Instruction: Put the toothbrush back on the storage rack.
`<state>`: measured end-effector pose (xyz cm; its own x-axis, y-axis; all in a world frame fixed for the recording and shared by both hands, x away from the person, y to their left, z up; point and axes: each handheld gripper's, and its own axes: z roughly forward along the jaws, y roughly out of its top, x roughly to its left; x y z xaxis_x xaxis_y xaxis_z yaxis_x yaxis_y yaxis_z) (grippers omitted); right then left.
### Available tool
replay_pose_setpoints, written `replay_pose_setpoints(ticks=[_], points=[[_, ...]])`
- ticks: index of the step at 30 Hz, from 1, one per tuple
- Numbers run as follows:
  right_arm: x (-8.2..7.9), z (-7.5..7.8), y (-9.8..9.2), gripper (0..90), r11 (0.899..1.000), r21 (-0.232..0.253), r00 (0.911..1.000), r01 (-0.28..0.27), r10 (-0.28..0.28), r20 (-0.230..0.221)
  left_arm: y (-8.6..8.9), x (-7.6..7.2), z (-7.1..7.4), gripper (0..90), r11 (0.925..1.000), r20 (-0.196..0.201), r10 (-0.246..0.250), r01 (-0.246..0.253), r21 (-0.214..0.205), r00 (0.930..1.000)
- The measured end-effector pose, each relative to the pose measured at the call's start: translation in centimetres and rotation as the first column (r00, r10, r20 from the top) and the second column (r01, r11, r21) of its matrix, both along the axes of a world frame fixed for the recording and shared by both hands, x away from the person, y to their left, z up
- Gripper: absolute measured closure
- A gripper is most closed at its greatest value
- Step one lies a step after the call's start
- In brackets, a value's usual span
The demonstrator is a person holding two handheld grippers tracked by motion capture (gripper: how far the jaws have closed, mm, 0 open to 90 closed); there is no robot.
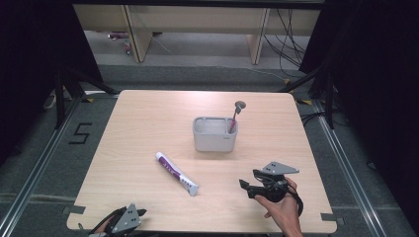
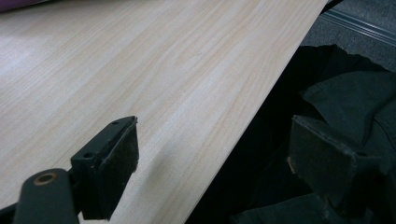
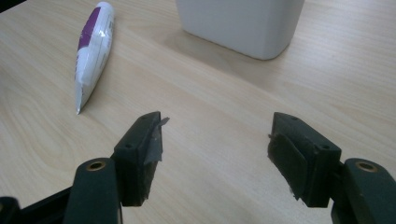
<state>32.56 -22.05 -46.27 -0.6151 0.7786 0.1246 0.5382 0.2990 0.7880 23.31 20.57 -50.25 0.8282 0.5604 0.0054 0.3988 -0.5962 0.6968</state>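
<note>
Two grippers are at work here, and both have their jaws wide open with nothing between them. The right gripper [image 1: 245, 189] hangs low over the table [image 1: 148, 128], in front of the white box [image 1: 215, 134] and a little to the box's right, with its jaws turned toward the tube [image 1: 176, 173]. The tube is white and purple, and it lies flat on the wood in front of the box and to the box's left, well apart from the box. In the right gripper view its flat crimped end [image 3: 79, 108] points toward the jaws. The left gripper [image 1: 142, 213] waits far from the box, at the near edge of the table, partly past that edge. The step now looks like picking up the tube, maybe to stand it in the box next to the pink toothbrush [image 1: 236, 114]. To do it well, bring the open jaws down so one sits on each long side of the tube. Grab the fat middle, not the thin flat end, because that end can slip out. Squeeze gently so nothing squirts. Lift it straight up, well away from the box.
</note>
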Motion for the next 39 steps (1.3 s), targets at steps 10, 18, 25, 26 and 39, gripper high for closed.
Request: replay_pose_setpoints(ticks=[10,18,25,26,39], points=[[-1.5,-0.6,0.1,34.8,1.000,-0.017,0.9997,0.008,-0.009,-0.024,0.0,-0.1,0.0,15.9,0.9998,-0.003,0.014,-0.015,-0.017,0.9999],[-2.6,-1.4,-0.6,33.4,0.999,-0.045,0.9998,0.013,-0.014,-0.013,0.0,0.1,0.1,15.9,0.9999,-0.002,0.008,-0.009,-0.010,1.0000],[-3.9,-2.2,-1.1,33.1,1.000,-0.019,0.9993,0.017,-0.017,-0.034,0.0,0.3,0.1,15.9,0.9998,-0.006,0.019,-0.019,-0.007,0.9998],[-4.1,-2.2,-1.3,33.0,0.999,-0.032,0.9994,0.022,-0.023,-0.026,0.0,0.3,0.1,15.9,0.9998,-0.005,0.021,-0.022,-0.005,0.9998],[-6.0,-2.5,-1.3,30.0,1.000,-0.011,0.9990,0.013,-0.013,-0.043,-0.1,0.2,0.0,15.9,0.9998,-0.006,0.017,-0.017,-0.009,0.9998]])
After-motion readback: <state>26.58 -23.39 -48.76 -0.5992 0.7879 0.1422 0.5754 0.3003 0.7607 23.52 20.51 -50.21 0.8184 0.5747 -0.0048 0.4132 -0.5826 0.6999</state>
